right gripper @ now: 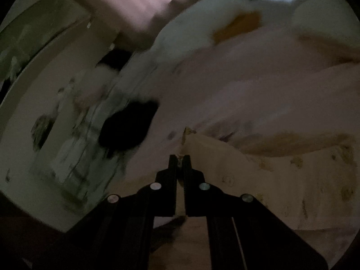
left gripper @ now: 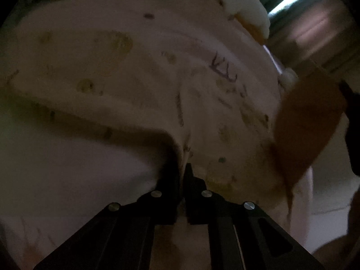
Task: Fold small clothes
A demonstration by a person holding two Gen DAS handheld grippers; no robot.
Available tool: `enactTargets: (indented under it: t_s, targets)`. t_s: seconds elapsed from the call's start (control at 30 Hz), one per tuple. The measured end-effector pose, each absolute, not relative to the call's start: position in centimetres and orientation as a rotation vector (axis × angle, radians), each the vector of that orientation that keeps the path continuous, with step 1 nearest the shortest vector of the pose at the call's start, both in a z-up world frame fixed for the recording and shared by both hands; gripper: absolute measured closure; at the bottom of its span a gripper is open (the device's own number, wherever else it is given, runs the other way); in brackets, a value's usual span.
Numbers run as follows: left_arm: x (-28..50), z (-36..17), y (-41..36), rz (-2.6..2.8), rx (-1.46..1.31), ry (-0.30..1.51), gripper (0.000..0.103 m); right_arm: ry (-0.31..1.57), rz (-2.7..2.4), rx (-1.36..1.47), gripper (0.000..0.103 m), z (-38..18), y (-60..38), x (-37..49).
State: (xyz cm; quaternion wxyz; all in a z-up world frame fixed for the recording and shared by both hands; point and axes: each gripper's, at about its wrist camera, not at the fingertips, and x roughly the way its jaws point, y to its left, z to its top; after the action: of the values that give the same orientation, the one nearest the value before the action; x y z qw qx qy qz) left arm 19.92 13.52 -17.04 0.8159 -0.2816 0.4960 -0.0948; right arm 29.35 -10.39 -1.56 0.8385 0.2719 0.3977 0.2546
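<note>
A small cream garment (left gripper: pixel 139 72) with a faint yellow and purple print fills the left wrist view. My left gripper (left gripper: pixel 183 168) is shut on a fold of it. An orange cloth piece (left gripper: pixel 303 123) hangs at the right. In the right wrist view the same printed garment (right gripper: pixel 281 175) spreads to the right. My right gripper (right gripper: pixel 179 158) is shut on its edge. Both views are dim and blurred.
A pale pink sheet (right gripper: pixel 225 85) lies under and behind the garment. A white soft item with an orange patch (right gripper: pixel 236 25) sits at the back. A dark object (right gripper: pixel 128 126) lies left of the right gripper. A white surface with a curved edge (right gripper: pixel 33 112) is at the left.
</note>
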Motion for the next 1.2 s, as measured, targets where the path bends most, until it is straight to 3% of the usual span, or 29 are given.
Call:
enactTargets:
  t_s: [0.17,0.23,0.3,0.37,0.53,0.7,0.77,0.83,0.9,0.97,1.1,1.2]
  targets:
    - [19.4,-16.3,12.4,-0.199,-0.476,1.043,0.096,1.009,0.672,0.628,0.093,-5.0,-2.9,32.0]
    - [19.2,-16.1,12.0,-0.196,-0.424,1.043,0.096,1.05,0.736,0.669,0.08,-4.9,-2.2,31.3]
    - [19.1,-16.1,12.0,-0.197,-0.419,1.043,0.096,1.018,0.77,0.638,0.045,-3.7,-2.9,30.1]
    - [19.3,-16.1,12.5,-0.202,-0.452,1.05,0.096,0.951,0.715,0.512,0.041,-1.3,-4.8,27.8]
    - [19.5,-16.8,14.2,-0.217,-0.606,1.08,0.096,0.822,0.286,0.031,0.042,1.4,-11.4,22.4]
    - [19.2,-16.6,13.4,-0.193,-0.581,1.079,0.095,0.894,0.023,-0.274,0.044,-2.9,-16.5,19.7]
    - [19.1,-16.3,12.8,-0.174,-0.541,1.077,0.095,0.967,0.003,-0.257,0.044,-6.1,-18.6,19.2]
    - [19.2,-16.2,12.3,-0.153,-0.5,1.078,0.095,1.018,0.018,-0.245,0.052,-8.8,-19.3,19.0]
    - [19.2,-16.0,12.0,-0.14,-0.468,1.078,0.095,1.059,-0.008,-0.211,0.072,-11.4,-19.5,20.0]
    - [19.2,-16.1,12.1,-0.141,-0.463,1.077,0.095,1.069,-0.084,-0.093,0.082,-12.4,-21.6,21.0]
    - [19.1,-16.3,13.2,-0.159,-0.518,1.07,0.095,1.066,-0.053,0.124,0.086,-13.3,-24.7,21.0]
    - [19.1,-16.3,14.6,-0.156,-0.592,1.08,0.094,1.04,-0.033,0.071,0.088,-13.6,-24.7,20.2]
